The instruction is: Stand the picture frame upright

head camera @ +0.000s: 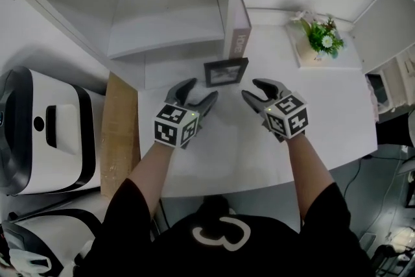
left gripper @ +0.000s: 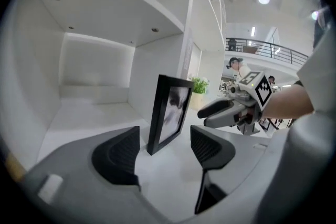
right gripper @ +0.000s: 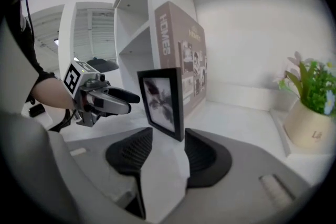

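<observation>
A small black picture frame (head camera: 225,72) stands upright on the white table (head camera: 337,113), just in front of the shelf unit's divider. My left gripper (head camera: 200,93) is open a little short of the frame's left side, and nothing is between its fingers. In the left gripper view the frame (left gripper: 169,113) stands beyond the open left gripper (left gripper: 165,147), apart from both pads. My right gripper (head camera: 253,89) is open by the frame's right side and holds nothing. In the right gripper view the frame (right gripper: 163,102) is just past the right gripper (right gripper: 168,152), not touched.
A tan box printed "HOMES" (head camera: 238,36) leans on the shelf divider right behind the frame. A potted plant (head camera: 318,42) stands at the back right. Open white shelves (head camera: 162,10) fill the back left. A wooden board (head camera: 120,133) and a white machine (head camera: 45,133) lie left of the table.
</observation>
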Motion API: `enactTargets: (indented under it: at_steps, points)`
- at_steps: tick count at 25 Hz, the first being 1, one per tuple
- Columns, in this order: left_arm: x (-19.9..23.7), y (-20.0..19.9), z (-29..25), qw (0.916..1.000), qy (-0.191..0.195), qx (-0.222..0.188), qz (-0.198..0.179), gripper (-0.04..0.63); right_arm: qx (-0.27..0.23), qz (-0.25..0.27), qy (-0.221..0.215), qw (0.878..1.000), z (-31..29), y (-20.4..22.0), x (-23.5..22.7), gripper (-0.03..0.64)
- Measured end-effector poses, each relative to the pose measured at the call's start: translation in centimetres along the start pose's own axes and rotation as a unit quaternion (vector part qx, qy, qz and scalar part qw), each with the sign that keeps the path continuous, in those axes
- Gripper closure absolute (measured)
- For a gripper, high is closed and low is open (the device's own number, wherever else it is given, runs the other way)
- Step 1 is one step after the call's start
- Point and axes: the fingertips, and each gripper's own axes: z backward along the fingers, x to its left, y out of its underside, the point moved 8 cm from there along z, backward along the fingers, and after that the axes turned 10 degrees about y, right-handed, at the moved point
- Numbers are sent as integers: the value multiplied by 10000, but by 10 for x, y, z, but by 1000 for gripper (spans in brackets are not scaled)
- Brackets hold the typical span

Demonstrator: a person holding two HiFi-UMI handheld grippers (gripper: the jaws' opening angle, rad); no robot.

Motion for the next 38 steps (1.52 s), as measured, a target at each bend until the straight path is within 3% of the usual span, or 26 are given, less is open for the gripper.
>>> enactTargets:
  at_steps: [3,6,13,17,21,26,29,33,38]
  points:
    - [-21,-10,27,9986,107,-378,346,308,-268,-382,-177,9988,38,-2,20,434]
    - [-59,-25,56,9949,319,-723,627,319,-708,-624,-284,9951,88,-12,44,503]
    - [-179,-42,122,9900,797,-925,710,533,-1694,-1258,-754,9746,214,-31,95,614]
    - [-247,-45,151,9899,778,-983,658,572,-1893,-1232,-982,9692,273,-23,124,614]
    - [-307,-41,185,9870,821,-1198,687,586,-1959,-1178,-1313,9646,328,-8,158,614]
    - [-360,-39,220,9880,795,-1317,159,586,-2191,-1353,-1798,9494,381,5,188,614]
    - [-380,-36,235,9876,805,-1343,57,586,-2234,-1201,-1783,9507,399,9,198,614]
    - [-395,-31,248,9876,714,-1384,199,586,-2273,-1062,-1809,9510,413,15,210,614]
    - [-410,-26,252,9880,774,-1337,-74,586,-2245,-1086,-1801,9515,419,24,219,614]
